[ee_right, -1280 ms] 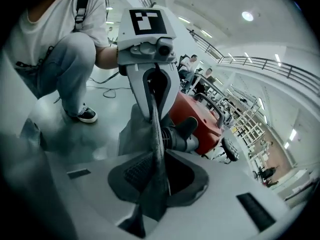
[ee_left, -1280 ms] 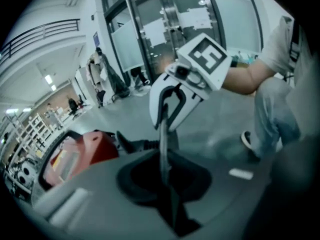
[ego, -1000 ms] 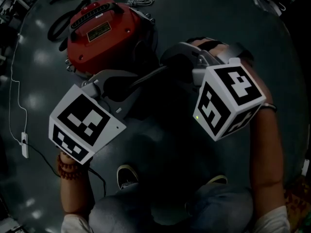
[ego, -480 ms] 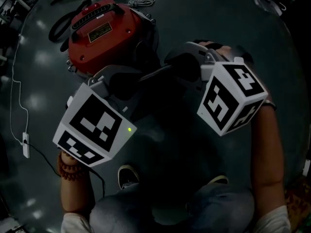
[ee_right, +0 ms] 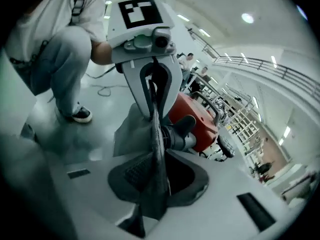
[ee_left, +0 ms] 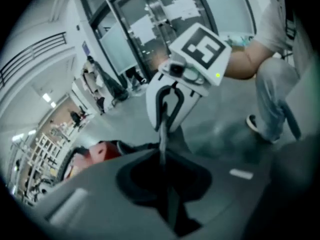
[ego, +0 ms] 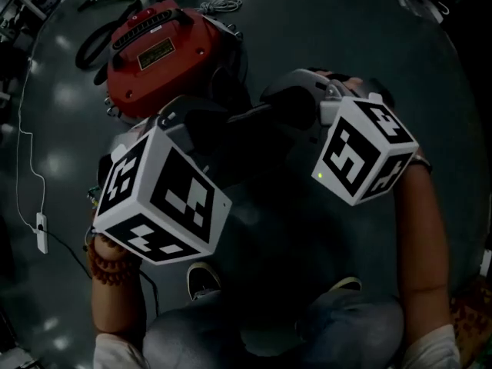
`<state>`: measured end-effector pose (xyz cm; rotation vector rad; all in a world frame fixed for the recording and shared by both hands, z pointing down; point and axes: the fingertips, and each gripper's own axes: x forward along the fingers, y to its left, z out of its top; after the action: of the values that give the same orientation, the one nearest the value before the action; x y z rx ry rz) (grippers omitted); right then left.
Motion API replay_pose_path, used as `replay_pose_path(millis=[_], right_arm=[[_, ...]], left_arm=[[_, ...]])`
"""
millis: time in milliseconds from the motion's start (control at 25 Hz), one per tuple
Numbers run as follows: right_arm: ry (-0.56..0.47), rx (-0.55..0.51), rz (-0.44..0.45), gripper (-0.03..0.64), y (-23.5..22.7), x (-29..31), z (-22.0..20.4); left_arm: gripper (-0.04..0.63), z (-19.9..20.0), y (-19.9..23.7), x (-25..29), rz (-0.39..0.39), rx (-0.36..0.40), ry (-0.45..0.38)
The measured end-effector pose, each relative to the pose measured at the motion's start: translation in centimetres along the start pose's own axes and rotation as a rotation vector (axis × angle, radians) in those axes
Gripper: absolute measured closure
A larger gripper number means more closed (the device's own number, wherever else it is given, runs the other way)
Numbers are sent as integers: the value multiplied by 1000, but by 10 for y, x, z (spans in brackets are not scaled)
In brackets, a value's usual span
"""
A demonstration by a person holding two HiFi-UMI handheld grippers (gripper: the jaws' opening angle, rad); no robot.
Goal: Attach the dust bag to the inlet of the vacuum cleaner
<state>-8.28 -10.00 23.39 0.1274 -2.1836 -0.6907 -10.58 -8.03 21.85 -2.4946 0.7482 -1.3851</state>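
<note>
A dark grey dust bag [ego: 257, 148] hangs stretched between my two grippers, just in front of the red vacuum cleaner [ego: 157, 48]. My left gripper [ego: 219, 125] is shut on one edge of the bag, seen as a thin strip [ee_left: 162, 141] running out from its jaws [ee_left: 167, 184]. The right gripper [ego: 265, 112] is shut on the opposite edge, with folded grey fabric [ee_right: 132, 134] between its jaws [ee_right: 155, 184]. In the right gripper view the vacuum's black inlet tube [ee_right: 182, 133] sticks out close behind the bag, in front of the red body [ee_right: 200, 115].
A black hose [ego: 96, 41] lies left of the vacuum and a white cord [ego: 221, 6] behind it. A thin cable runs down to a white plug [ego: 38, 231] at the left. The person's shoes [ego: 201, 277] stand below the bag. People and shelving show far off.
The left gripper has rolled, so its marker cube has swung up and toward the head camera. The right gripper tilted slightly. The bag stays held between them.
</note>
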Motion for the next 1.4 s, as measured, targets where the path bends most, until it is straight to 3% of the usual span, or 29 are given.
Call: replay_pose_path(millis=[80,160,400,480,560,720,840,920,1120,1200,1280,1400], right_arm=[[-66,84,20,549,1,1,-4],[-66,71,16,549,1,3,-3],[200,-291,-49,548,-5,5,13],[205,-317,-61,546,-4,7,15],[153,-254,-66,546,-4,6,12],[-5,-11,-42,548,0,3,-4],[-95,134,1,552,2,4,-10],[-69,95,-7,552,0,6,-8],[201,-311,-92,551,-8,7,10],[240,-387,-109,547,-7,9,15],[203,-346,-116,546,-7,8,14],[104,-177,-104,548,-5,7,2]], left_arm=[[558,5,0,2,-5,46,18],[557,5,0,1,0,29,-12],[563,-9,-2,-6,8,-209,-226],[565,-12,-1,-6,27,-234,-248],[565,-9,0,-5,58,-159,-196],[560,5,2,1,71,94,-6],[557,13,3,4,68,176,25],[555,11,3,4,85,139,-19],[563,-4,-2,-7,88,-122,-233],[563,-10,-3,-10,92,-199,-276],[566,-9,-1,-9,115,-176,-253],[565,-1,4,-4,131,-18,-147]])
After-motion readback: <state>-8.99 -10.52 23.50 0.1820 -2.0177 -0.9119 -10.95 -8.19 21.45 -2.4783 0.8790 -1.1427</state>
